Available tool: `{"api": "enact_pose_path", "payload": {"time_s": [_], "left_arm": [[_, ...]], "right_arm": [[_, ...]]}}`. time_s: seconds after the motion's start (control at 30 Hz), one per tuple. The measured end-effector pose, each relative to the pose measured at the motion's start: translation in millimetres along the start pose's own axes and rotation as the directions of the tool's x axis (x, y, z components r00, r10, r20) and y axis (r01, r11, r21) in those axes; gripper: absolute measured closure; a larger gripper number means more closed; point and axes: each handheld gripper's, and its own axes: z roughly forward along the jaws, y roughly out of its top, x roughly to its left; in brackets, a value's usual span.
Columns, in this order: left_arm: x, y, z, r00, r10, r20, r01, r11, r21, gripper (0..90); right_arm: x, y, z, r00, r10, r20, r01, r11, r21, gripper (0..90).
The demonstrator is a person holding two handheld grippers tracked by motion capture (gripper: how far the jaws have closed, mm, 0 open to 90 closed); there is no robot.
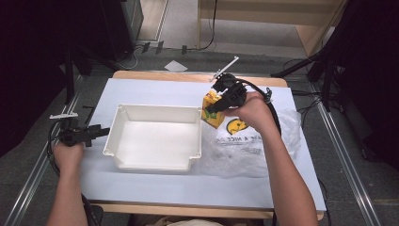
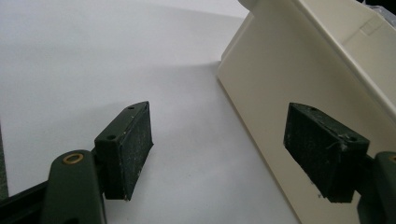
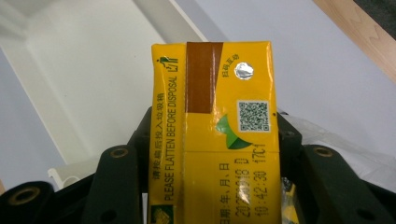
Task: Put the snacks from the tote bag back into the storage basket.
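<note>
Here, hand-held gripper [image 3: 212, 182] clamps glossy rectangular carton [image 3: 215, 126].

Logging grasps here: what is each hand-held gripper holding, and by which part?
Right hand-held gripper clamps the yellow drink carton across its two narrow sides. Left hand-held gripper holds nothing.

Glossy yellow carton [image 3: 215, 135], smooth matt plastic tub [image 1: 155, 136], crinkly clear bag [image 1: 263, 146]

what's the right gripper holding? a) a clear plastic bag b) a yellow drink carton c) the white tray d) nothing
b: in the right gripper view the yellow drink carton sits clamped between the right gripper jaws, and the high view shows it held beside the white tray.
</note>
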Motion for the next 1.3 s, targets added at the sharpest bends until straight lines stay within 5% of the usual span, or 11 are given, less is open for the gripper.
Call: {"api": "enact_pose_path", "payload": {"time_s": [0.87,1.3], "left_arm": [[0.3,0.4,1.1,1.0,0.003,-0.001,-0.003,1.0,0.007,24.8],[0.7,0.3,0.1,1.0,-0.003,0.002,0.003,1.0,-0.004,24.8]], "right_arm": [[7.0,23.8,-1.6,0.9997,-0.016,-0.017,0.015,1.0,-0.021,52.3],[18.1,41.8,12.4,0.9984,-0.048,-0.032,0.047,0.999,-0.006,52.3]]}}
